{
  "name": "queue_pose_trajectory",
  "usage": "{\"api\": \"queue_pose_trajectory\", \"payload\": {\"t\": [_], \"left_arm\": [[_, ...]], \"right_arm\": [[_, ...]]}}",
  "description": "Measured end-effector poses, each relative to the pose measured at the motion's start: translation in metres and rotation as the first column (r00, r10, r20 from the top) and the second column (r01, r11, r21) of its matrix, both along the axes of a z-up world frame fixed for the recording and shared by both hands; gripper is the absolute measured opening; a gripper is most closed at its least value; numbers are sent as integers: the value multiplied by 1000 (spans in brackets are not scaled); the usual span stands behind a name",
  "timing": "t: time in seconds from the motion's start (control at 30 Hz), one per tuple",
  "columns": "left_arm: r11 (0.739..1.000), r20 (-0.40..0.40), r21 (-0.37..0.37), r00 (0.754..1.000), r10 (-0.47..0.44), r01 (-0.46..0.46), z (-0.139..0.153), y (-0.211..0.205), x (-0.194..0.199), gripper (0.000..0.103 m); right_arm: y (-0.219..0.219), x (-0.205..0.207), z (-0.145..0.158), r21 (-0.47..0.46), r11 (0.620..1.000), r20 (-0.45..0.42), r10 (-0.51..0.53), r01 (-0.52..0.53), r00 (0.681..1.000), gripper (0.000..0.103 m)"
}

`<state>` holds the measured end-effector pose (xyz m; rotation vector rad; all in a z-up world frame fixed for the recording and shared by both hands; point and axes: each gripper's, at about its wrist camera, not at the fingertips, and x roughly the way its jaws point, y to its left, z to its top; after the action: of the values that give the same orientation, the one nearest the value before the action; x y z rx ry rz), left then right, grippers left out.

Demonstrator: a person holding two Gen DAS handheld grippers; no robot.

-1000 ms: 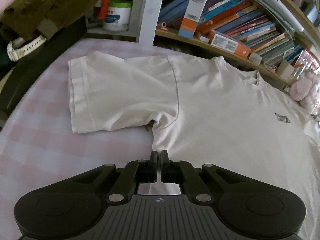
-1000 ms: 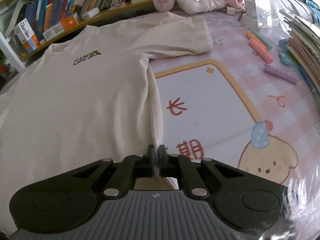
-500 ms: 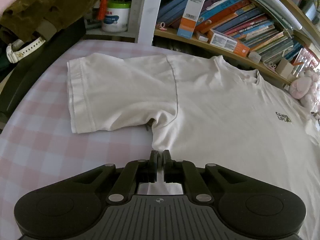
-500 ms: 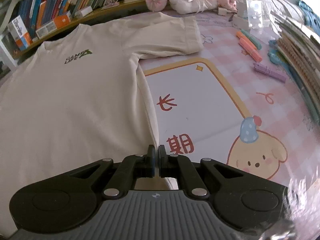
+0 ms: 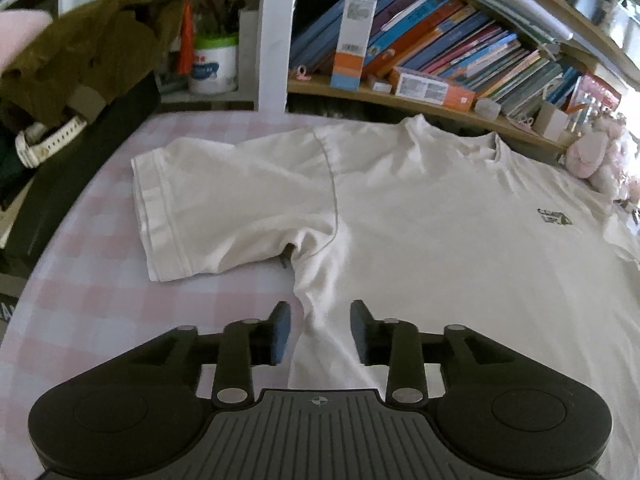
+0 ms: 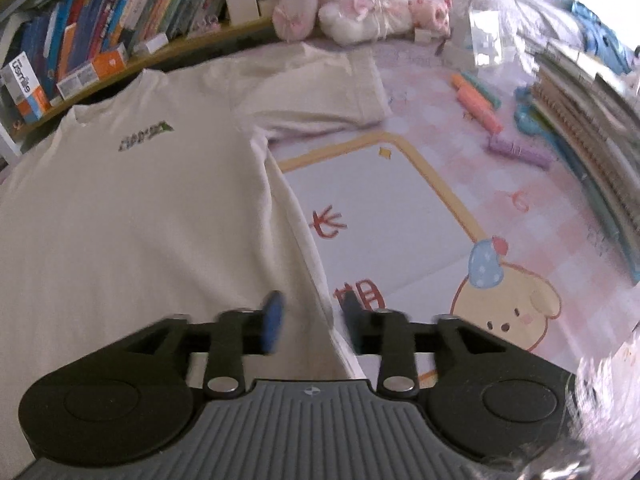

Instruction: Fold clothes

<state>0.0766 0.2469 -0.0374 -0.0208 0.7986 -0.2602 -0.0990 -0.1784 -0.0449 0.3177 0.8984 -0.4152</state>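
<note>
Both your grippers, left gripper (image 5: 319,330) and right gripper (image 6: 310,320), stand with jaws apart, each straddling a side seam of the flat cream cotton T-shirt (image 5: 440,248); its length runs away from you, collar far

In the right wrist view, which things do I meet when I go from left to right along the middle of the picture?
T-shirt → white panel with red characters → blue-capped cartoon puppy → stacked notebooks.

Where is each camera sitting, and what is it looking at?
Left wrist: sits on the left hand-held gripper, facing the white cotton T-shirt's sleeve and the bookshelf; its open fingers show.
Right wrist: sits on the right hand-held gripper, facing the shirt's other side and the pink cartoon desk mat; its open fingers show.
Shared: the same T-shirt and bookshelf.
</note>
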Motion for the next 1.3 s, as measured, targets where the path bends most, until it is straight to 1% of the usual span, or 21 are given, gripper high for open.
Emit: {"api": "queue_pose_trajectory", "payload": {"t": [0.03,0.07,0.1,0.13,0.17,0.2,0.27,0.37,0.77,0.93,1.1,1.3], "left_arm": [[1000,6,2,1000,-1,1,2,-1,-3,37],[1000,11,5,1000,-3,3,3,-3,-6,43],[1000,18,9,1000,-3,3,4,-5,-10,48],[1000,26,13,1000,-2,1,6,-6,-13,59],[1000,32,17,999,0,-1,6,-8,-17,66],[1000,35,20,999,1,-1,7,-9,-20,68],[1000,32,24,999,-3,3,6,-12,-27,76],[1000,21,30,1000,-8,8,3,-17,-36,78],[998,-35,64,999,-19,21,-12,-44,-65,82],[995,-27,100,999,-24,27,-9,-65,-73,82],[992,-21,124,1000,16,-13,0,-87,-83,82],[987,-20,156,999,50,-46,9,-120,-96,83]], "right_arm": [[3,1,3,-10,1000,6,7,-7,1000,38],[6,2,5,-20,1000,10,11,-11,1000,44],[10,3,8,-32,999,15,11,-11,1000,54],[14,3,10,-43,999,22,10,-9,1000,59],[18,4,12,-54,999,28,9,-7,1000,70],[21,4,14,-62,998,34,12,-10,999,72],[27,4,16,-71,997,38,20,-18,999,75],[33,5,18,-76,997,39,27,-24,999,81],[27,12,6,-80,996,10,30,-29,1000,85],[11,13,1,-63,997,10,49,-49,999,85],[-13,19,-2,-28,996,16,87,-86,996,85],[-44,28,-3,12,987,35,159,-159,987,85]]}}
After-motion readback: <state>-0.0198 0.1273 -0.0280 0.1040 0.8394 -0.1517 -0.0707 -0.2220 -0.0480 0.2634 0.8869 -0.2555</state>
